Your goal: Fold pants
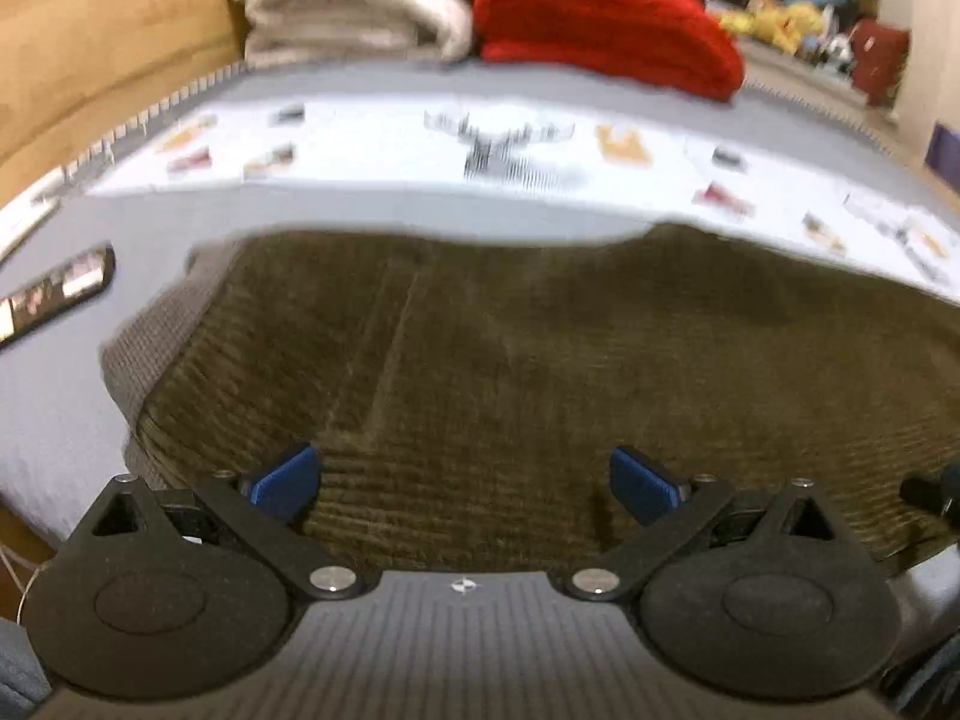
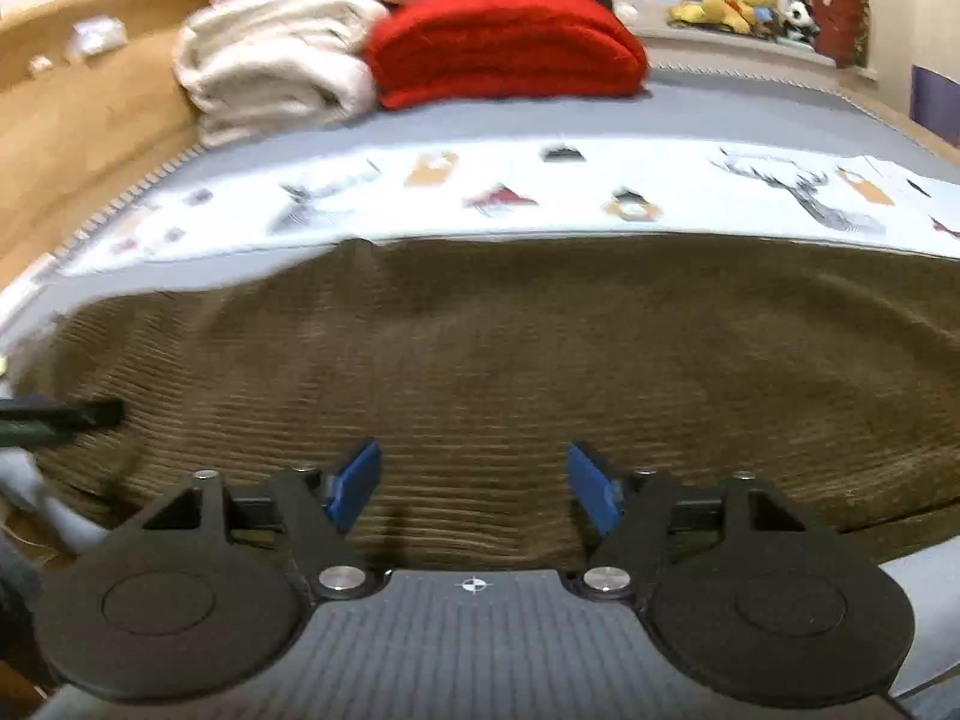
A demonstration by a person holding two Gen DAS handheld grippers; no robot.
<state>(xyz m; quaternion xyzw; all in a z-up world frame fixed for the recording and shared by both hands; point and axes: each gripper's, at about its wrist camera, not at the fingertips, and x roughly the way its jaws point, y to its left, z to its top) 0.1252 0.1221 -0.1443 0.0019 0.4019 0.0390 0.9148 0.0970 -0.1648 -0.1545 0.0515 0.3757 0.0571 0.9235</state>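
Observation:
Olive-brown corduroy pants (image 1: pixel 540 360) lie spread flat on the bed, with a grey knit waistband or lining showing at their left end (image 1: pixel 144 348). My left gripper (image 1: pixel 465 483) hovers over the near edge of the cloth, its blue pads wide apart with nothing between them. In the right wrist view the same pants (image 2: pixel 510 348) fill the middle. My right gripper (image 2: pixel 474 486) stands open just above the near edge, and no cloth is pinched between its blue pads. A dark tip of the other gripper (image 2: pixel 66 414) shows at the left edge.
The bed has a grey cover (image 1: pixel 54 420) with a white printed band (image 1: pixel 420 150) behind the pants. Folded cream towels (image 2: pixel 270 66) and a folded red blanket (image 2: pixel 504 42) sit at the back. A wooden bed frame (image 1: pixel 90 60) runs along the left. Stuffed toys (image 2: pixel 738 0) sit on a far ledge.

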